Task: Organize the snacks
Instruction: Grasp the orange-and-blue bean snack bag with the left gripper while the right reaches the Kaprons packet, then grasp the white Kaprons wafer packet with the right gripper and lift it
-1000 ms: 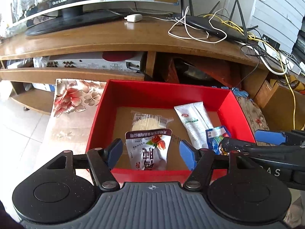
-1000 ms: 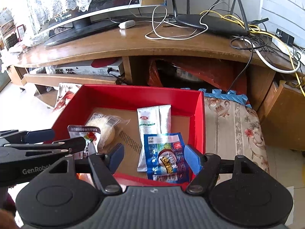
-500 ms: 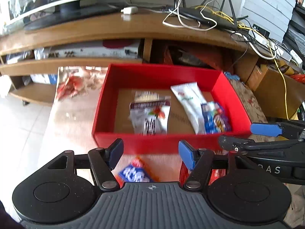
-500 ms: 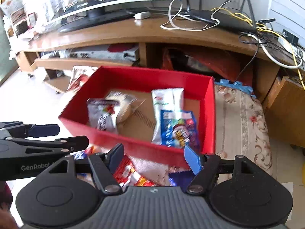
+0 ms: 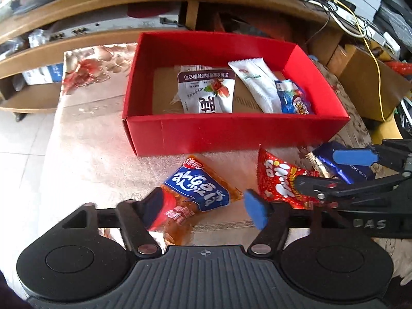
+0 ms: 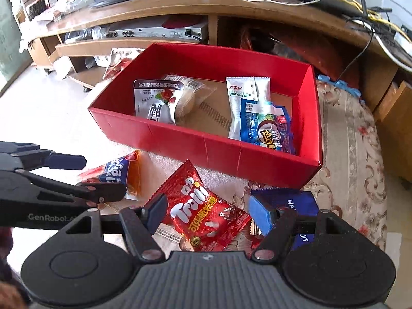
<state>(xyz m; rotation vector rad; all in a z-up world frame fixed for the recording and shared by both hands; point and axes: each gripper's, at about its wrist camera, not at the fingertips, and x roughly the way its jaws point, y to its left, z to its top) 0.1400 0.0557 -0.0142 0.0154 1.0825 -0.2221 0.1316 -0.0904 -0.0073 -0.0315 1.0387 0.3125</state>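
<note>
Left wrist view: our left tool [image 5: 203,200] hangs over the orange-and-blue snack packet [image 5: 195,193], which lies on the floral cloth [image 5: 90,154] between the two pads; its jaws are opening and neither pad presses on the packet. At 3 o'clock from it sits the red Trolli packet [image 5: 278,180], and past that, partly under the right tool [image 5: 332,168], a dark blue packet [image 5: 334,164]. In the right wrist view the right tool [image 6: 208,213] straddles the red Trolli packet [image 6: 206,211], jaws opening too and clear of it, with the dark blue packet [image 6: 296,203] at 3 o'clock beside the right pad and the left tool [image 6: 87,177] at 9 o'clock over the orange-and-blue snack packet [image 6: 121,172]. At 12 o'clock stands the red box [image 5: 231,134], holding a white-and-maroon pouch [image 5: 208,90] over a clear-wrapped bun [image 6: 185,97], a long white-green sachet [image 5: 257,85] and a blue packet [image 5: 291,97]. A second ago both tools were above the box, over the white-and-maroon pouch and the blue packet; now both are over loose snacks in front of it.
</note>
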